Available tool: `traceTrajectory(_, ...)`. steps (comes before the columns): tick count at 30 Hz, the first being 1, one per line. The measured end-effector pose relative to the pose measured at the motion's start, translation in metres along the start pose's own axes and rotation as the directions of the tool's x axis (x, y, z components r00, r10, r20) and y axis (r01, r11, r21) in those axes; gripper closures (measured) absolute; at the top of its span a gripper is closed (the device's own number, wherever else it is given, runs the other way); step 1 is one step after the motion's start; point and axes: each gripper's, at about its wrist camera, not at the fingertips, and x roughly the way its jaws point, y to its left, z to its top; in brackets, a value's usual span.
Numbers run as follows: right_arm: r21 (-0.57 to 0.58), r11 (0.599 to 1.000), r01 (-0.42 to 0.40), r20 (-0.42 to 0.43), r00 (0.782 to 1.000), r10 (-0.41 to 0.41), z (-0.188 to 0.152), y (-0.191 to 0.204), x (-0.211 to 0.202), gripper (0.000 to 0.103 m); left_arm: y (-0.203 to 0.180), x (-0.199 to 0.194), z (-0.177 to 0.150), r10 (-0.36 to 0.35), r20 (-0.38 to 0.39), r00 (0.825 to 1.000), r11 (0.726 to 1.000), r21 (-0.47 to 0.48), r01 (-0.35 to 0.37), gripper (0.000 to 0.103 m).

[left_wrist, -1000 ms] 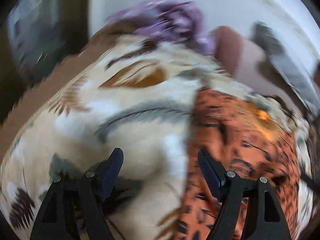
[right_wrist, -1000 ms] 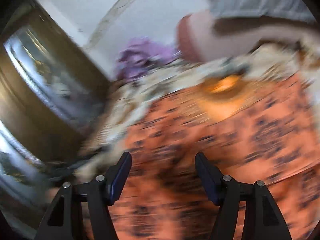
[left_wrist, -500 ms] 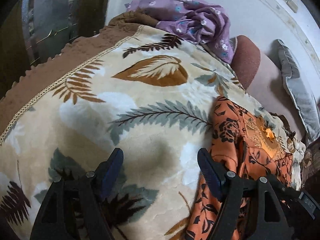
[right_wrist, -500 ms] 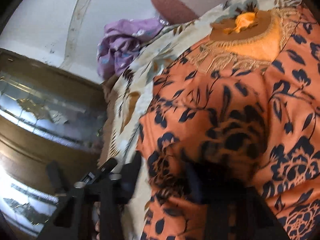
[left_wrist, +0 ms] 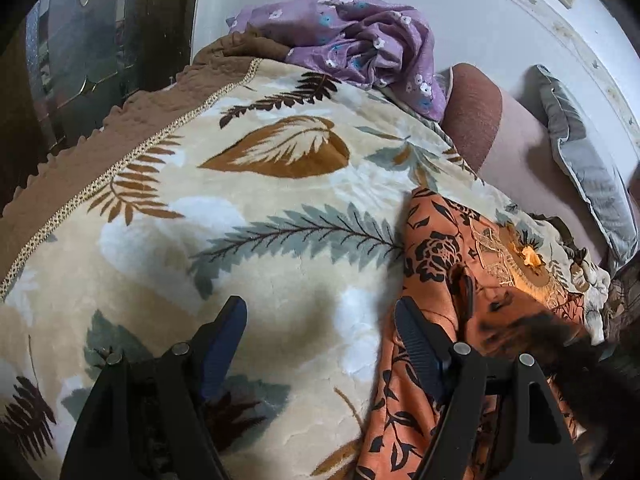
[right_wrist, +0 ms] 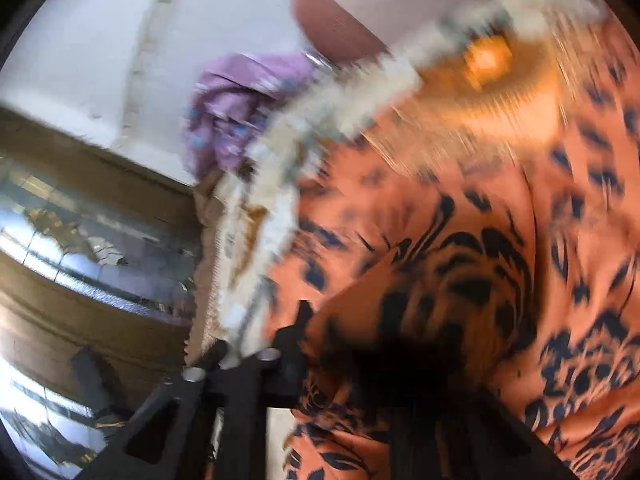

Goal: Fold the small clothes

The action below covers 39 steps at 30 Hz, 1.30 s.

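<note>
An orange garment with a dark flower print (left_wrist: 436, 248) lies on a cream leaf-patterned blanket (left_wrist: 256, 248); it fills the right wrist view (right_wrist: 520, 208). My left gripper (left_wrist: 320, 332) is open and empty, low over the blanket just left of the garment's edge. My right gripper (right_wrist: 360, 356) is shut on a fold of the orange garment, which bunches over its fingers and hides them. The right wrist view is blurred by motion. The right gripper shows as a dark blur at the garment in the left wrist view (left_wrist: 552, 344).
A crumpled purple flowered cloth (left_wrist: 360, 40) lies at the blanket's far end by the white wall. A brown-pink bolster (left_wrist: 476, 112) and a grey pillow (left_wrist: 580, 168) lie at the right. A dark wooden cabinet with glass (right_wrist: 80, 240) stands on the left.
My right gripper has closed on the orange garment and is lifting a fold of it. My left gripper has settled over the blanket and stays open.
</note>
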Motion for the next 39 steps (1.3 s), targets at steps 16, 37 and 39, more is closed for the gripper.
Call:
traceTrajectory(16, 0.515, 0.856, -0.038, 0.313, 0.939, -0.146, 0.02, -0.186, -0.171, 0.04, -0.067, 0.014, -0.014, -0.033, 0.017, 0.999, 0.969, 0.247, 0.028, 0.026)
traceTrajectory(37, 0.254, 0.89, 0.38, 0.074, 0.909, -0.409, 0.095, -0.203, -0.108, 0.069, -0.095, 0.06, -0.033, 0.084, -0.063, 0.994, 0.928, 0.367, -0.055, 0.023)
traceTrajectory(39, 0.215, 0.891, 0.4, 0.075, 0.903, -0.424, 0.098, -0.187, -0.108, 0.065, -0.093, 0.057, -0.027, 0.068, -0.073, 0.995, 0.942, 0.334, -0.039, 0.023)
